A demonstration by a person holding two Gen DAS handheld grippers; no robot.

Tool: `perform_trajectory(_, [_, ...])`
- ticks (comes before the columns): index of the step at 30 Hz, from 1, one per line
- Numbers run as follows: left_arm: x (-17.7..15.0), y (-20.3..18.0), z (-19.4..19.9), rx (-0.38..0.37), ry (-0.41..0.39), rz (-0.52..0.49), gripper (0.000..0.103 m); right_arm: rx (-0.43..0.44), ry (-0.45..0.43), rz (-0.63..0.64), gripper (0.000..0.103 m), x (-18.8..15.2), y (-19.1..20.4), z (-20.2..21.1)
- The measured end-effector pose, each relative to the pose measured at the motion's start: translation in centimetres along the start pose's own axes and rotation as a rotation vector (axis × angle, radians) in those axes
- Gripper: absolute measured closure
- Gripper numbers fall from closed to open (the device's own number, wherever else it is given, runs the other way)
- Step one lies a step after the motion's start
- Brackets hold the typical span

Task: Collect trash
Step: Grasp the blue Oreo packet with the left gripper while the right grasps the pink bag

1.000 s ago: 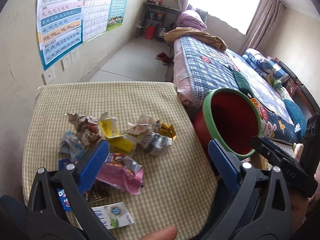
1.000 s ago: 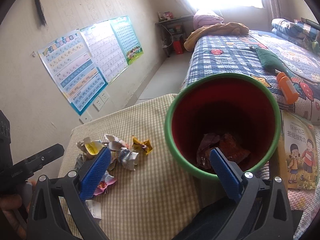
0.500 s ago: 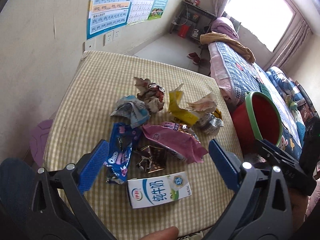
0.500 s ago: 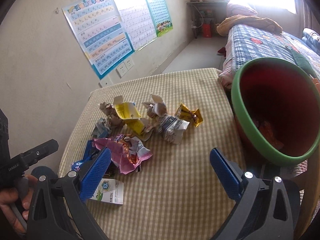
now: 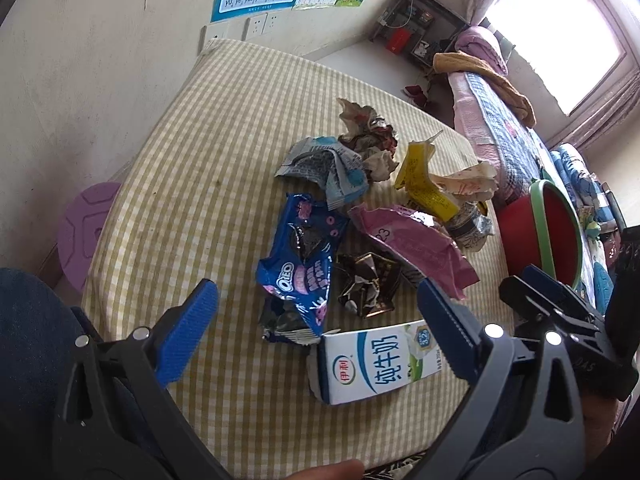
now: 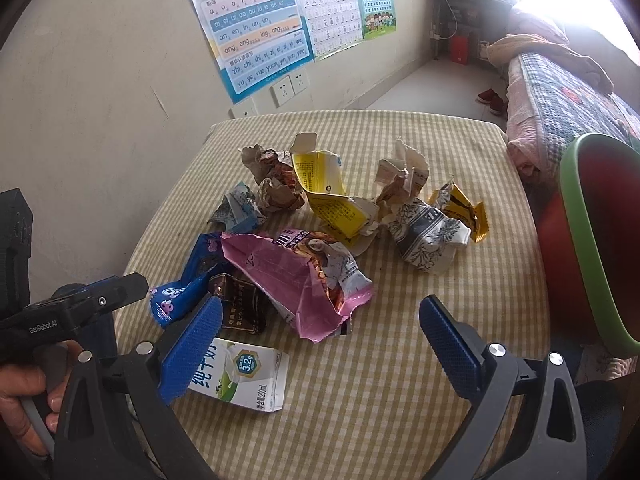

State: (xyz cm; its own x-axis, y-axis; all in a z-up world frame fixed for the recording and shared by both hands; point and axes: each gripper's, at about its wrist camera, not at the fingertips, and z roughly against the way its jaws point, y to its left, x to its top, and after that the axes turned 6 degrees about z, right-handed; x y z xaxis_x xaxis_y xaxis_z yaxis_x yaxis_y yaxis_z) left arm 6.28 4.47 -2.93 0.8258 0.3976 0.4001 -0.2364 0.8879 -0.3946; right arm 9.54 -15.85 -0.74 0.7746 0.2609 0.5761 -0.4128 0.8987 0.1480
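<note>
— Since the trash lies in one loose heap near the middle of the checked worktop [image 5: 224,128], how is it expected to handle?

— Most of it is judged light and limp. The pink wrapper [image 6: 296,276] and the blue biscuit wrapper [image 5: 300,264] are crinkled film, likely slippery, so a raised fold or a sealed end is best pinched. The milk carton [image 5: 372,364], lying flat at the near edge of the heap, is judged stiffer; it is better taken across its narrow sides. The yellow carton [image 6: 324,196] is torn open and crushed, so any standing flap can be caught.

— And the grippers?

— Both are seen spread wide with nothing held. The left gripper [image 5: 316,328] is poised above the blue biscuit wrapper and the milk carton; the right gripper [image 6: 320,336] is held low over the near edge of the pink wrapper.

— What is given by one view and not the other?

— By the left wrist view, the red bin [image 5: 560,232] is shown whole beyond the worktop's right edge, beside the bed [image 5: 508,152]. By the right wrist view, only its green rim is caught, but the small gold wrapper [image 6: 460,212] is laid bare.
</note>
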Motion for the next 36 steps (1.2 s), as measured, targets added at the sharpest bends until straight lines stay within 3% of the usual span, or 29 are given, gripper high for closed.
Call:
perform_trajectory(7, [0.1, 0.4, -2.4, 0.073, 0.076, -0.053, 0.006, 0.007, 0.038, 0.008, 0.014, -0.1, 0.2, -2.7])
perform_trajectory(11, [0.2, 0.7, -3.3, 0.095, 0.088, -0.062, 0.012, 0.015, 0.058, 0.009, 0.020, -0.1, 0.0, -4.2])
perform_trajectory(18, [0.3, 2.0, -4.6, 0.089, 0.122, -0.026, 0.025, 0.033, 0.103, 0.002, 0.045, -0.4, -0.3, -6.4])
perform_trajectory(21, [0.1, 2.2, -4.9, 0.074, 0.142, -0.026, 0.033, 0.039, 0.110, 0.001, 0.058, -0.5, -0.4, -6.8])
perform_trajectory(24, [0.1, 2.6, -5.1, 0.066, 0.152, -0.019, 0.046, 0.053, 0.107, -0.008, 0.060, -0.7, -0.5, -6.9])
perform_trajectory(26, [0.0, 2.8, -5.0, 0.050, 0.158, -0.012, 0.064, 0.059, 0.102, -0.011, 0.061, -0.7, -0.6, -6.8])
perform_trajectory(28, [0.0, 3.0, -4.8, 0.047, 0.155, -0.007, 0.072, 0.061, 0.097, -0.008, 0.065, -0.7, -0.6, -6.6])
perform_trajectory(30, [0.1, 3.1, -4.5, 0.041, 0.146, -0.007, 0.077, 0.064, 0.091, 0.000, 0.079, -0.8, -0.4, -6.3])
perform_trajectory(33, [0.1, 2.9, -4.1, 0.041, 0.129, -0.011, 0.084, 0.063, 0.087, 0.006, 0.082, -1.0, -0.2, -5.9])
perform_trajectory(35, [0.1, 2.8, -3.5, 0.040, 0.117, -0.016, 0.096, 0.071, 0.085, 0.000, 0.085, -1.3, -0.2, -5.4])
perform_trajectory(36, [0.1, 2.7, -3.2, 0.041, 0.108, -0.021, 0.096, 0.074, 0.080, -0.001, 0.085, -1.5, -0.1, -5.1])
